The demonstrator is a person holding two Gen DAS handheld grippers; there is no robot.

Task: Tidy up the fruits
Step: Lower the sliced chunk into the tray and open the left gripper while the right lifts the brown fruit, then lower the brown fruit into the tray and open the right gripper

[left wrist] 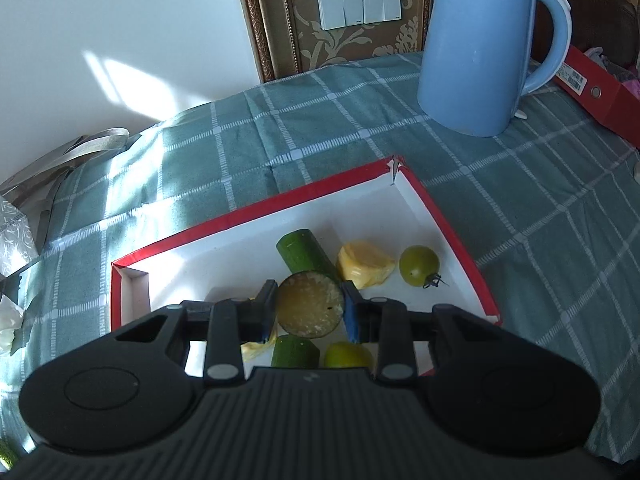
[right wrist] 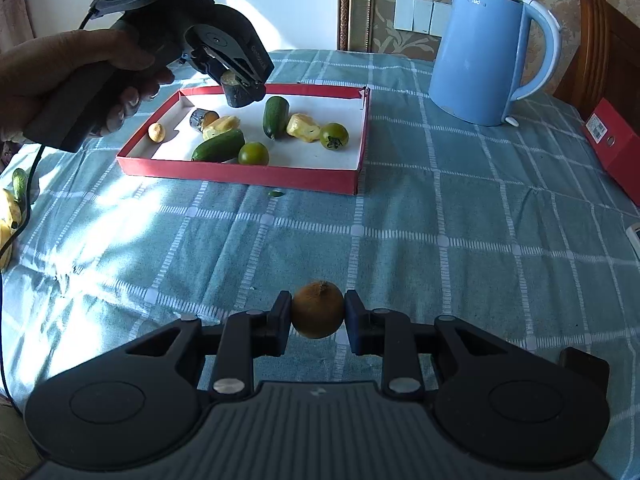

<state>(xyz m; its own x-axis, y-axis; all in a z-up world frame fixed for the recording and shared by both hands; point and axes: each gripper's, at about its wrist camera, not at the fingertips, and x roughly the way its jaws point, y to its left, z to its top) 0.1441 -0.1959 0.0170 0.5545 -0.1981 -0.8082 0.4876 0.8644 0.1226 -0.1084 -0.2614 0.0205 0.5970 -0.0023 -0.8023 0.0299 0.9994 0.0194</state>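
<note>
My left gripper (left wrist: 309,300) is shut on a dark-skinned chunk with a pale cut face (left wrist: 310,308). It hangs over the red-walled white tray (left wrist: 256,216). In the right wrist view the left gripper (right wrist: 245,85), held by a person's hand (right wrist: 60,72), hovers above the tray's (right wrist: 240,174) back left part. In the tray lie cucumber pieces (right wrist: 276,116), yellow pieces (right wrist: 303,127), green tomatoes (right wrist: 334,135), another dark chunk (right wrist: 200,119) and a small tan fruit (right wrist: 156,132). My right gripper (right wrist: 318,310) is shut on a brown kiwi (right wrist: 317,304), above the checked cloth in front of the tray.
A blue kettle (right wrist: 476,60) stands behind the tray to the right, with a red box (right wrist: 616,140) beyond it. Bananas (right wrist: 8,216) and a small cucumber (right wrist: 18,184) lie at the cloth's left edge. A green scrap (right wrist: 276,193) sits before the tray.
</note>
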